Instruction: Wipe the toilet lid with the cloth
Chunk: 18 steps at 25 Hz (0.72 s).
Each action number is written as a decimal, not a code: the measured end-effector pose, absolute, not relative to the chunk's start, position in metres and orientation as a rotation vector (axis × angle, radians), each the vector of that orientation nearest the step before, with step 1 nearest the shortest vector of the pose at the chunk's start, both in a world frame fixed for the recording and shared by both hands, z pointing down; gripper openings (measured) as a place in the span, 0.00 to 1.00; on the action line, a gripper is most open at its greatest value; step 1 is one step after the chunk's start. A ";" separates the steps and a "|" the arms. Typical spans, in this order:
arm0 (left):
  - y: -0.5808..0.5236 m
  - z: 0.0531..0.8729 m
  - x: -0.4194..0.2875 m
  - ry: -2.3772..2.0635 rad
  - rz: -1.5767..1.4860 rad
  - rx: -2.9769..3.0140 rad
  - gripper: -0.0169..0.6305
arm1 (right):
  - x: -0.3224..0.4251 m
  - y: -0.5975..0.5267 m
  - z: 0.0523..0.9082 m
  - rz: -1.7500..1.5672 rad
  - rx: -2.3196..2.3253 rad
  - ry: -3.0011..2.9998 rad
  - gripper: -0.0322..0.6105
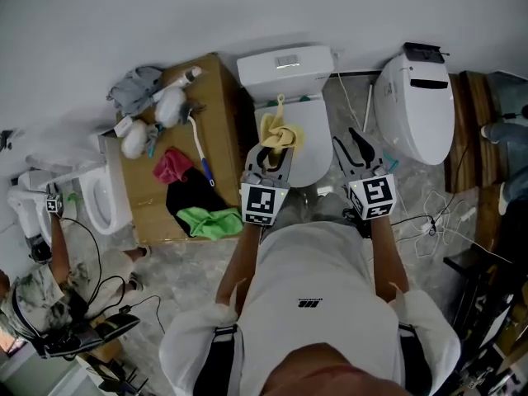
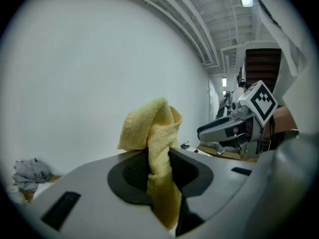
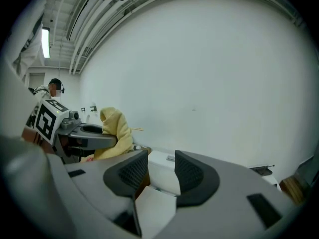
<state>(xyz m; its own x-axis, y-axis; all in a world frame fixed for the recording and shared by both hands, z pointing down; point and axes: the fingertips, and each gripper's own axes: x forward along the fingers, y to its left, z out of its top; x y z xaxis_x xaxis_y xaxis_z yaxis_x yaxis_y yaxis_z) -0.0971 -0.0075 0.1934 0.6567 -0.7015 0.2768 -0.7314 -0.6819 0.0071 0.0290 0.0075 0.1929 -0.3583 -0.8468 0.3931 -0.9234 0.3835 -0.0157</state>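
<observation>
A white toilet with its lid (image 1: 307, 157) down stands against the wall, its tank (image 1: 285, 66) behind. My left gripper (image 1: 272, 153) hovers over the lid's left part, shut on a yellow cloth (image 1: 279, 132) that bunches up above its tips. In the left gripper view the cloth (image 2: 152, 133) is pinched between the dark pads and hangs down through the left gripper (image 2: 158, 169). My right gripper (image 1: 353, 148) is held over the lid's right edge, open and empty. The right gripper (image 3: 154, 172) shows a gap between its pads, with the cloth (image 3: 115, 131) off to its left.
A brown box (image 1: 221, 97) left of the toilet carries a brush (image 1: 200, 148), a bottle, and red, black and green cloths. A second toilet (image 1: 417, 106) lies at the right and another (image 1: 103, 196) at the left. Cables (image 1: 433, 221) trail on the floor. A person (image 1: 41, 304) sits at lower left.
</observation>
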 end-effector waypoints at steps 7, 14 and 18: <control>-0.033 0.242 -0.066 -1.089 0.434 2.729 0.19 | 0.050 -0.017 0.241 0.437 1.526 -2.259 0.34; -0.056 0.307 -0.027 -1.039 0.497 2.665 0.19 | 0.074 -0.039 0.311 0.563 1.443 -2.213 0.34; -0.070 0.342 -0.008 -1.047 0.551 2.602 0.19 | 0.086 -0.056 0.345 0.629 1.359 -2.216 0.34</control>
<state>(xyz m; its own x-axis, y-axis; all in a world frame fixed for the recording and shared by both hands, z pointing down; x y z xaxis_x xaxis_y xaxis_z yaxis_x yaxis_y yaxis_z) -0.0081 -0.0699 0.3420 0.6641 -0.5999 0.4462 -0.7076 -0.6971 0.1158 0.0860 -0.0560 0.3453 -0.4040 -0.6907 0.5997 -0.9028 0.4067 -0.1398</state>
